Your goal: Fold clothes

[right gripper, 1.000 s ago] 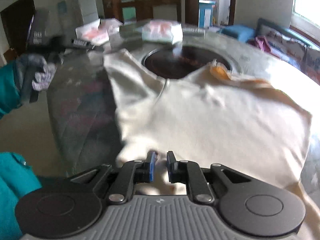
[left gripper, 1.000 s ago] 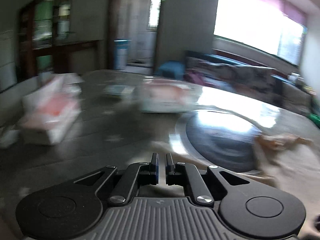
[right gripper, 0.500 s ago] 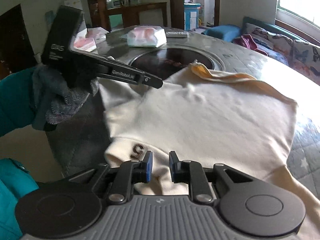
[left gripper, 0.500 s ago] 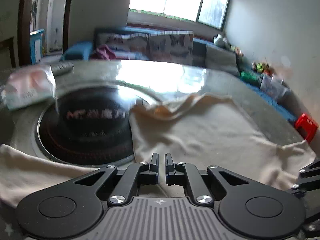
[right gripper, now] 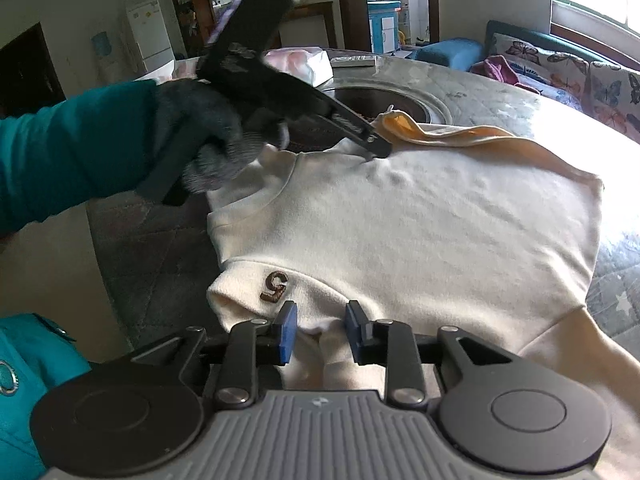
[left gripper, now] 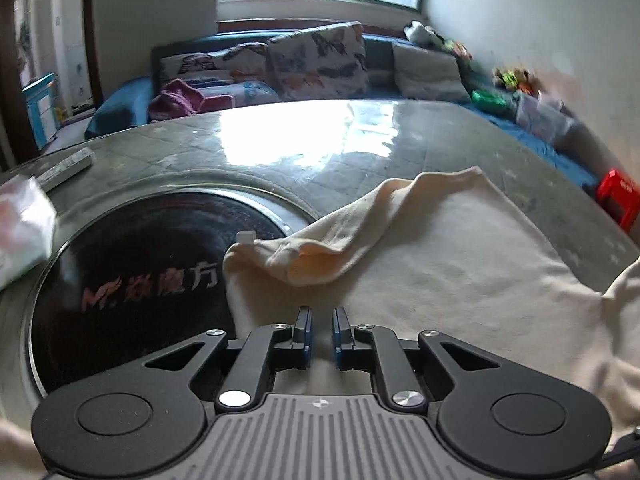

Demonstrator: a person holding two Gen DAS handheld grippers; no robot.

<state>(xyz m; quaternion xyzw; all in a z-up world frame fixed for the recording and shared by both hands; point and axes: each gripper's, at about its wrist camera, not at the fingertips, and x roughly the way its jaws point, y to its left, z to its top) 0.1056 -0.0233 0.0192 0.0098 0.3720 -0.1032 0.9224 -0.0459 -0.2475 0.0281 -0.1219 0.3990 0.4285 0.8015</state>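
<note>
A: Looking at the shirt (right gripper: 420,224): it's lying flat on the table (left gripper: 320,140), collar end toward the person, long axis running away from both grippers

B: Jaw state?

A: Left gripper (left gripper: 321,330) is sitting over the collar edge, jaws slightly apart, gripping nothing. Right gripper (right gripper: 318,336) is wider apart, straddling the near shoulder fabric, so right is nearer a grab

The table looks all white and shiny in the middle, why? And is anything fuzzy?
Left wrist view: window light glares off the table, washing out its pattern; the toys by the wall are smeared. Right wrist view: the sweatshirt is sharp, but its far right edge bleaches out, and the left gripper body looks slightly blurred.
</note>
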